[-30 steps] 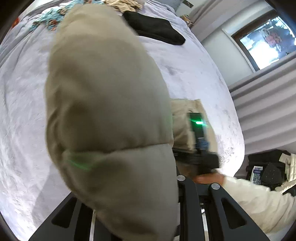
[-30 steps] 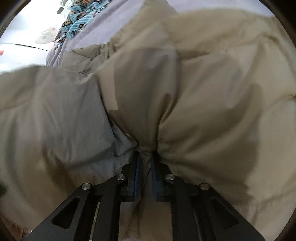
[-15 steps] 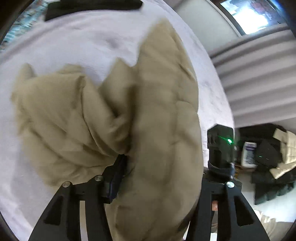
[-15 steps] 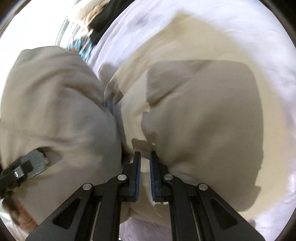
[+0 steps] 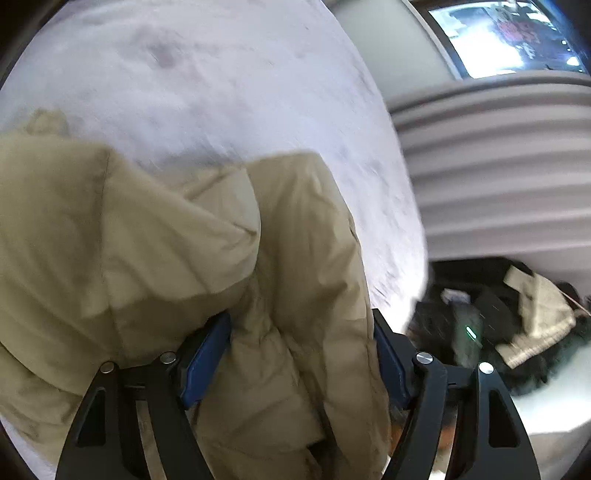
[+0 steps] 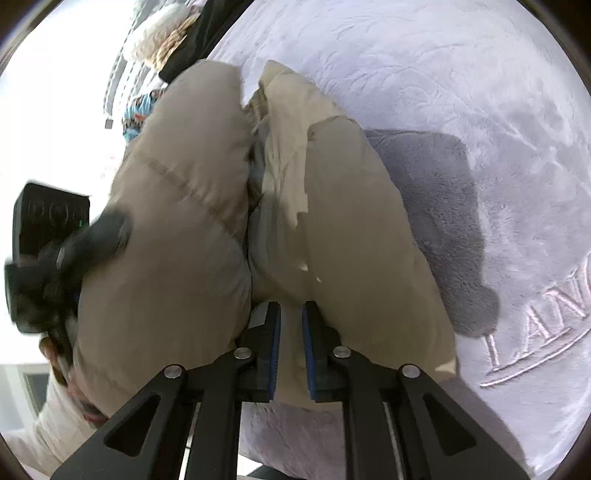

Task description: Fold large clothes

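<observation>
A beige puffer jacket (image 5: pixel 155 258) lies bunched on the pale lavender bed cover (image 5: pixel 221 92). My left gripper (image 5: pixel 299 339) has its jaws wide and still opening. A thick fold of the jacket sits between them, and the blue face of the left pad (image 5: pixel 207 354) shows bare. In the right wrist view the jacket (image 6: pixel 184 229) lies in two padded lobes. My right gripper (image 6: pixel 291 343) is at its near edge, jaws opening a little, with fabric in the narrow gap and the blue pad faces showing. The left gripper's black body (image 6: pixel 48 251) is blurred at the left.
Dark clothes and a cream garment (image 5: pixel 532 314) lie on the floor beyond the bed's right edge, below grey pleated curtains (image 5: pixel 498 166). A black garment (image 6: pixel 199 33) and a blue patterned one (image 6: pixel 142 110) lie at the far side. A light sleeve (image 6: pixel 48 424) shows at the lower left.
Both grippers swung the jacket across and set it down on the bed. The left jaws spread from a tight pinch to wide apart. The right pads, shut on fabric before, have parted slightly.
</observation>
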Available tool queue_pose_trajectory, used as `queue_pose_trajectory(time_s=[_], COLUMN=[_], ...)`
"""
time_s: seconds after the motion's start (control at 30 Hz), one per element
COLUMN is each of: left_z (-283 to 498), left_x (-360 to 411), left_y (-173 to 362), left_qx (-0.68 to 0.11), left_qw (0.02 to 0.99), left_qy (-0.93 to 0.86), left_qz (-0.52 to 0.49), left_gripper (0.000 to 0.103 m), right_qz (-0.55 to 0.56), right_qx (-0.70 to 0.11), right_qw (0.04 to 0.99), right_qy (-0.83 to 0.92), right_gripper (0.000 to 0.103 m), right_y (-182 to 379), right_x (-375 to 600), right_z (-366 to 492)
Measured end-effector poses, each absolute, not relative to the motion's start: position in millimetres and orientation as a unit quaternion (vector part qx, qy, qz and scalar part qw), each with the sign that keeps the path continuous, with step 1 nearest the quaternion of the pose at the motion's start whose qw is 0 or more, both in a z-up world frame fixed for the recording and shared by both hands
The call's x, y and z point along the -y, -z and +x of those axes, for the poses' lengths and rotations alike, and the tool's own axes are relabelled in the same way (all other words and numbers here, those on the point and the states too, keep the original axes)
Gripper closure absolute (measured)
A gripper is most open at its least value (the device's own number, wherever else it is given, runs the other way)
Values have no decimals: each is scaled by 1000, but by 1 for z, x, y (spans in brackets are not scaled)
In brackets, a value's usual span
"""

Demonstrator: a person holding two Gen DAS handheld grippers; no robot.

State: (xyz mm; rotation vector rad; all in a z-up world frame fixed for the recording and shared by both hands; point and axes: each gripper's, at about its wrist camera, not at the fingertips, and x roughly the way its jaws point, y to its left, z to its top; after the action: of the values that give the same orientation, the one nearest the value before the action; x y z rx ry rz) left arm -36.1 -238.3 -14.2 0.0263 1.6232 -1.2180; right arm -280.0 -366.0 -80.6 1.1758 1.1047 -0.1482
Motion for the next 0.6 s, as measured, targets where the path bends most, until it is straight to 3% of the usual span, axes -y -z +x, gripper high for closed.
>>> queue_pose_trajectory(time_s=[0.03, 0.07, 0.13, 0.3, 0.37, 0.43, 0.6], left_z=[-37, -37, -40, -52, -54, -55, -55], left_x=[238, 240, 248, 274, 283, 286, 287], left_y=[15, 16, 19, 33, 37, 37, 2], left_qx=[-675, -670, -664, -654, -651, -647, -606], left_qw=[541, 553, 558, 566, 572, 578, 611], left_qy=[502, 495, 497, 500, 496, 493, 503], left_qz=[13, 16, 19, 51, 61, 68, 81], left_gripper=[29, 29, 29, 29, 29, 29, 29], right_qz=[520, 515, 505, 470, 475, 477, 469], right_qx=[-496, -495, -486, -475, -459, -450, -439], right_qw=[692, 697, 710, 740, 748, 753, 765], right_qy=[65, 64, 65, 71, 66, 55, 46], right_gripper=[73, 54, 36, 35, 26, 24, 24], right_y=[78, 72, 60, 24, 8, -2, -15], right_x=[364, 362, 358, 338, 324, 310, 279], right_z=[-280, -284, -289, -295, -305, -308, -294])
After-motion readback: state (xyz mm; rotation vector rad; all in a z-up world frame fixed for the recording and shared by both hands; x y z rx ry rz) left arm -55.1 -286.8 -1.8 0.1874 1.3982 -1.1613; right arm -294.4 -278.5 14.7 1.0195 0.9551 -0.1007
